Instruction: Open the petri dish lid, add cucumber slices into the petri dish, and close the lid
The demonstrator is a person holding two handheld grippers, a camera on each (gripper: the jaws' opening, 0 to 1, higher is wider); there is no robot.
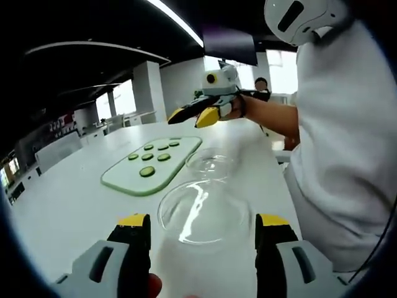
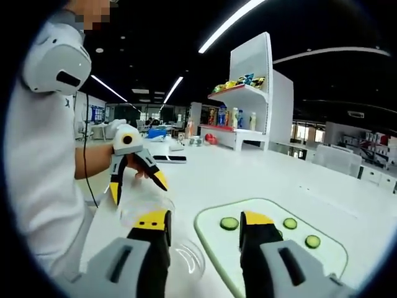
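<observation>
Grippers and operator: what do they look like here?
Left gripper and right gripper: black jaws with yellow tips on light grey bodies with dark slots. The person wears a white short-sleeved top and a white headset.

White tabletop (image 2: 298, 180), long and glossy. Behind its far edge a white shelf unit (image 2: 251, 93), upper shelf with colourful packets (image 2: 239, 82), lower shelf with bottles (image 2: 226, 117). Flat black slab (image 2: 170, 159) on the tabletop left of the shelf unit, blue item (image 2: 156, 133) farther back. Ceiling light strips (image 2: 232, 23) above the shelf unit. In the left gripper view, white pillar (image 1: 149, 90) past the tabletop (image 1: 68, 205), bright windows (image 1: 124, 98) beside it.
</observation>
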